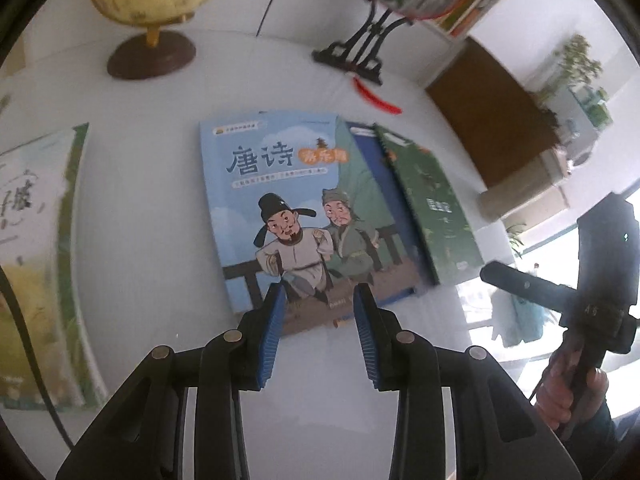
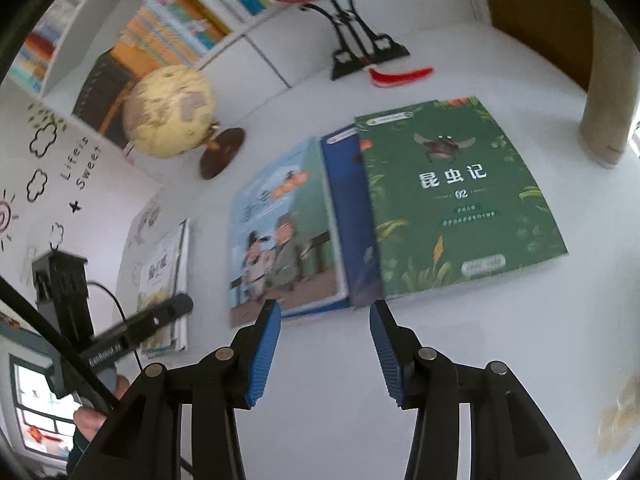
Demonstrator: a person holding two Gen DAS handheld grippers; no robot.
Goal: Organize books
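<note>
The left gripper hangs over the near edge of the blue book, jaws apart, nothing between them. The right gripper hovers above the bare tabletop just short of the books, jaws wider apart and empty. The blue book, a navy book and a green book overlap in a row mid-table. Another book lies near the left edge. Toward the far edge stand a globe and a fan stand.

"昆虫记 02" on green book (wall: "Sweet")
</note>
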